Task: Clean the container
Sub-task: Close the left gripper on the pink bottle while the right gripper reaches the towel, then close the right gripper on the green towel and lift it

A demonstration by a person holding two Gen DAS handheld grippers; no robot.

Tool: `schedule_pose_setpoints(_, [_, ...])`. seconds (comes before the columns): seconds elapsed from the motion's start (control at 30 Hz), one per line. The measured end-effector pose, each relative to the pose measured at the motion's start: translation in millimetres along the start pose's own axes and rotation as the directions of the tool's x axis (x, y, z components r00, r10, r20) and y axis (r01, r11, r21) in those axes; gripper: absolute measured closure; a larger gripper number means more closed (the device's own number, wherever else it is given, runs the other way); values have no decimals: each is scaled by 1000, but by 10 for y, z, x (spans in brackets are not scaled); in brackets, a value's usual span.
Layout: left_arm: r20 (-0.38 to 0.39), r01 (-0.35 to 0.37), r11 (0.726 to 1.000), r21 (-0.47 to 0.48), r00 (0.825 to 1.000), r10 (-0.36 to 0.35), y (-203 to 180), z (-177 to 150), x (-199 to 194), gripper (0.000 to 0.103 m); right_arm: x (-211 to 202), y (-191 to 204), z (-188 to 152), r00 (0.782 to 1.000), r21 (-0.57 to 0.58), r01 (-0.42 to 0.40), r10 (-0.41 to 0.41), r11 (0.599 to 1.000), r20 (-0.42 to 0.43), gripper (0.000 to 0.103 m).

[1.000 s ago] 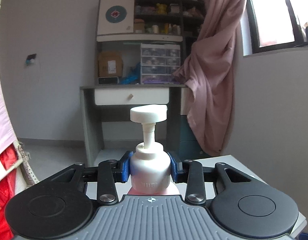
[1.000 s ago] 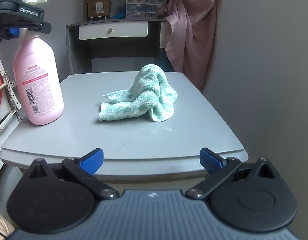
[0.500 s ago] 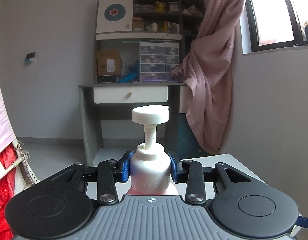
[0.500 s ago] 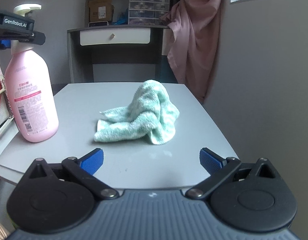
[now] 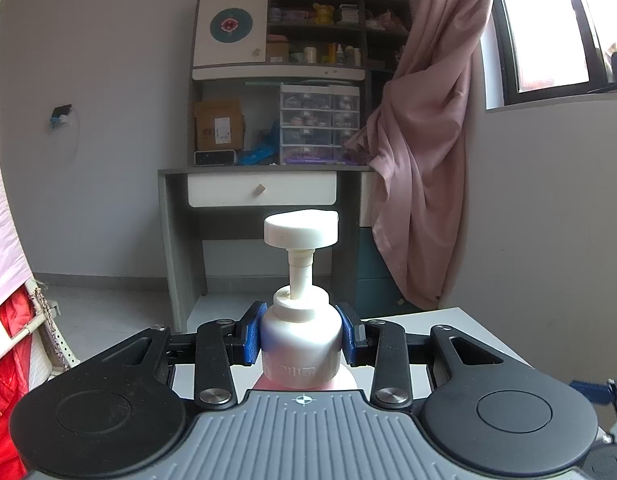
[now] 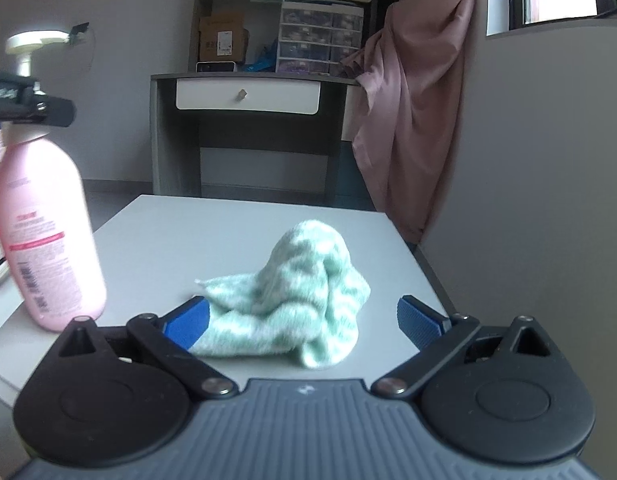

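Pump bottle (image 6: pixel 48 236) stands upright, neck clamped by left gripper (image 5: pixel 299 338); green towel (image 6: pixel 292 300) lies between wide-spread right gripper (image 6: pixel 302 316) jaws.

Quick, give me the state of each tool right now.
Left tool: closed on the neck of the pink bottle.
Right tool: open, holding nothing, its fingers either side of the green cloth.

One pink plastic pump bottle with a white cap (image 6: pixel 48 236) and one crumpled mint-green terry cloth (image 6: pixel 296 300) are counted on one grey bench (image 6: pixel 236 224); two grippers are seen.
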State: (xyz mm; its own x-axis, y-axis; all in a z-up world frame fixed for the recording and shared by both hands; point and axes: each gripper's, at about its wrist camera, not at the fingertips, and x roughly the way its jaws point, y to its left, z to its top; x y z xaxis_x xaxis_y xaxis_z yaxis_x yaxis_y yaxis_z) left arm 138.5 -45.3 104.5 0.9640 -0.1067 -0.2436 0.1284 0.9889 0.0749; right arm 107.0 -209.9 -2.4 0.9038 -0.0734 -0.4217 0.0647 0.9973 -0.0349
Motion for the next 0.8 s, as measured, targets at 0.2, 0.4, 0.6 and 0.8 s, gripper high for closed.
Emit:
schedule_pose_setpoints(0.2, [1,-2,1000,-3,1000,2,6,-3,-9,65,242,-57,97,1000,5,-5,5,1000,-23,2])
schedule_pose_setpoints(0.4, [6,-2,1000,-4,1000,2,42,-59,-31,65,433,-107,111,999,29,-22,24,999,-44,2])
schedule_pose_setpoints(0.6, [-1,-7,1000,6,1000,7,30,-82,-43,65,638,-143,42,996,58,-34,39,998,-85,18])
schedule_pose_setpoints(0.8, [-5,-7,1000,2,1000,7,44,-95,-73,65,611,-208,-8,982,128,-163,174,978,-75,74])
